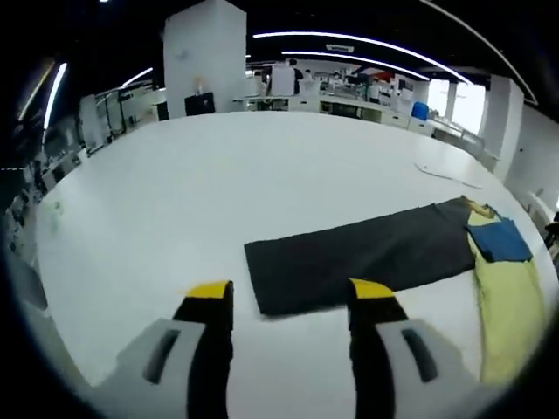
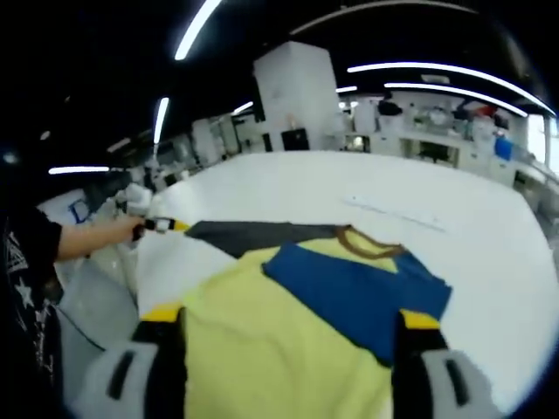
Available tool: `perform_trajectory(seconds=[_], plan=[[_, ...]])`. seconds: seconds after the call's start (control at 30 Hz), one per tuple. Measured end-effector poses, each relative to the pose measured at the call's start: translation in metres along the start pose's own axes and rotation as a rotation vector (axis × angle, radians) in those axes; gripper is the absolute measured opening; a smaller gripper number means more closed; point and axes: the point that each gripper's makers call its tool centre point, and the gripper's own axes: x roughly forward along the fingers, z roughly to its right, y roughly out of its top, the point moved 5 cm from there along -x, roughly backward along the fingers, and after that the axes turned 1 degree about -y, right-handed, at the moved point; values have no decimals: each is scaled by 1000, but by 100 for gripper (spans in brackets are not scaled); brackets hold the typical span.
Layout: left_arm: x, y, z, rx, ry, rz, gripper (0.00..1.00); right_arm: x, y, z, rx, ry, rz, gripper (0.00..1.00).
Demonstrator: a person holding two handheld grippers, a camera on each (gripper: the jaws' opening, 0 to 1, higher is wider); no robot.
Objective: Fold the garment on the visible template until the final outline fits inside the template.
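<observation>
A yellow garment [image 2: 262, 349] with a blue panel [image 2: 358, 292] and a brown collar [image 2: 367, 244] lies flat on the white table. My right gripper [image 2: 290, 319] hovers over it, jaws wide apart, holding nothing. A dark grey rectangular template [image 1: 358, 253] stretches across the table; its far end meets the garment [image 1: 507, 305] and its blue part [image 1: 500, 240]. My left gripper [image 1: 290, 292] is open just short of the template's near end, nothing between its yellow-tipped fingers. In the right gripper view the left gripper [image 2: 162, 225] appears at the template's [image 2: 253, 234] far corner, held by a hand.
The white table [image 1: 175, 192] is wide, with its edge close on the left. A thin cable [image 1: 445, 175] lies on the far side. A person's arm [image 2: 87, 236] and dark shirt are at the left. Desks, a white pillar [image 1: 205, 57] and lab equipment stand behind.
</observation>
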Motion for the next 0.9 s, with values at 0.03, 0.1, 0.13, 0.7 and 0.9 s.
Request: perform_trajectory(seconds=[0.03,0.1,0.13,0.7,0.9], plan=[[0,0,0,2,2,-1,44,-1,-1,0,-1,-1,1,99],[3,-2,-3,-12,15,-4,41,-5,-4,0,-3,-3,3,99],[5,-5,-4,-44,24,-5,40,-7,-6,1,1,-9,5,99],[17,-22,-14,-34,95,-53,16,-23,-25,11,34,-99,-6,99],[13,-22,-8,-73,118,-64,8,-24,-31,9,32,-108,-17,99]])
